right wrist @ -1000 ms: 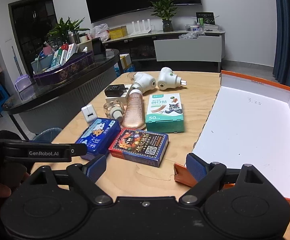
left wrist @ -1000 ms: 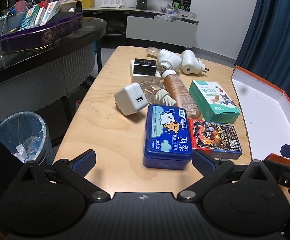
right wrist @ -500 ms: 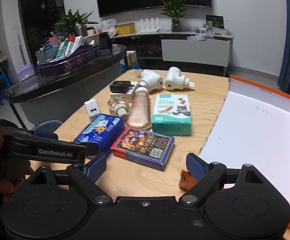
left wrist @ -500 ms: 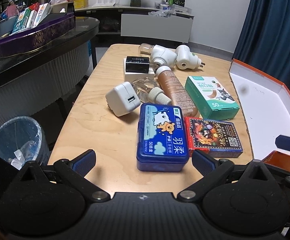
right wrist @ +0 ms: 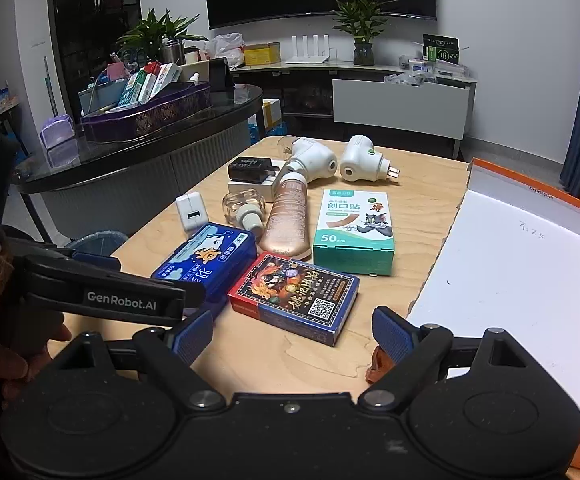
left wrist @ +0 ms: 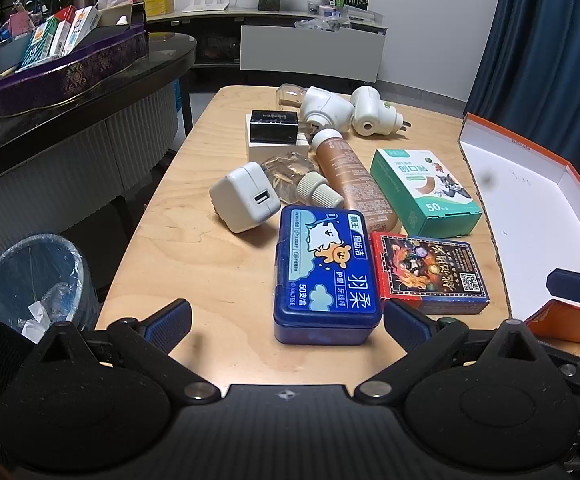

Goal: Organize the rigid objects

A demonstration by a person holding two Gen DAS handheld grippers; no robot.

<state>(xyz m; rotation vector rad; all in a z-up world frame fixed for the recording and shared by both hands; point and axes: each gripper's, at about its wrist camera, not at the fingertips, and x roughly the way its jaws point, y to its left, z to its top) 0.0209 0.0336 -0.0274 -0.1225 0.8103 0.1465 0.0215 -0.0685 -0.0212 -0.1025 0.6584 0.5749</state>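
Left gripper [left wrist: 286,316]: jaws spread wide, nothing held, hovering low over the near edge of the wooden table [left wrist: 194,264]. Blue tin [left wrist: 326,276] lies flat just ahead of it, between the finger lines, nearer the right finger; no contact seen. Card deck box [left wrist: 430,272] sits just right of the tin, touching or nearly so. Further ahead: white USB charger [left wrist: 246,202], brown tube [left wrist: 354,176], green plaster box [left wrist: 426,192], two white plug-in units [left wrist: 346,110].

Right gripper [right wrist: 292,330]: jaws likewise wide apart, empty. Card deck box [right wrist: 294,296] lies directly ahead between its fingers, not touching. Orange-rimmed open box [right wrist: 530,264], white inside, lies to its right; right fingertip is close to the box's near corner.
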